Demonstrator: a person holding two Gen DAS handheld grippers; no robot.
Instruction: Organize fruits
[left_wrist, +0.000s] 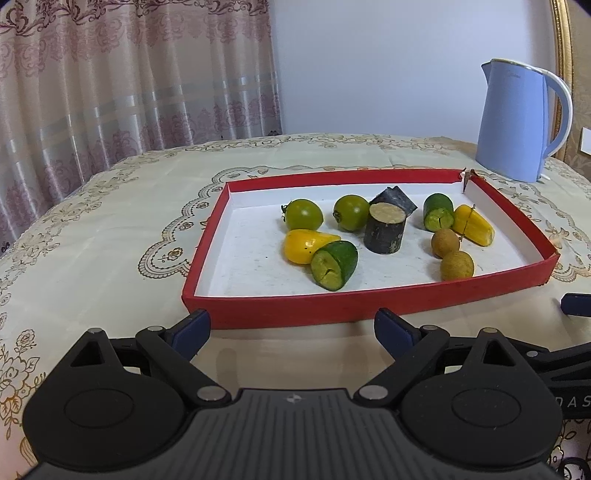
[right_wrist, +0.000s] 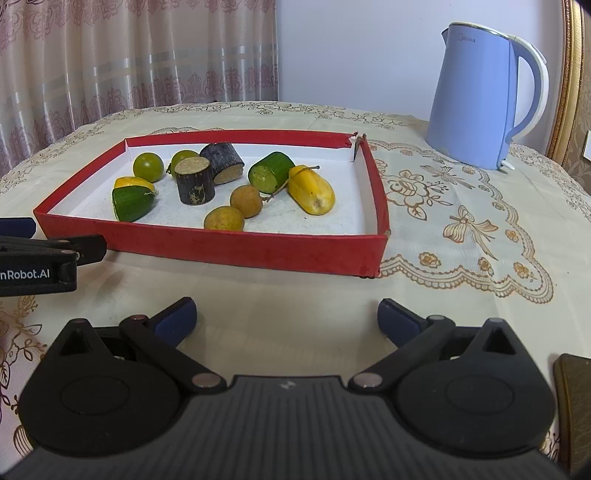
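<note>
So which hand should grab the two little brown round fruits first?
Probably the right gripper. The brown fruits lie toward the tray's right end, closer to it. The left gripper faces the left end. Both are open.

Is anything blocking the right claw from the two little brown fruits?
Only the red tray's near wall stands between the open right claw and the brown fruits; the claw would need to go over it.
</note>
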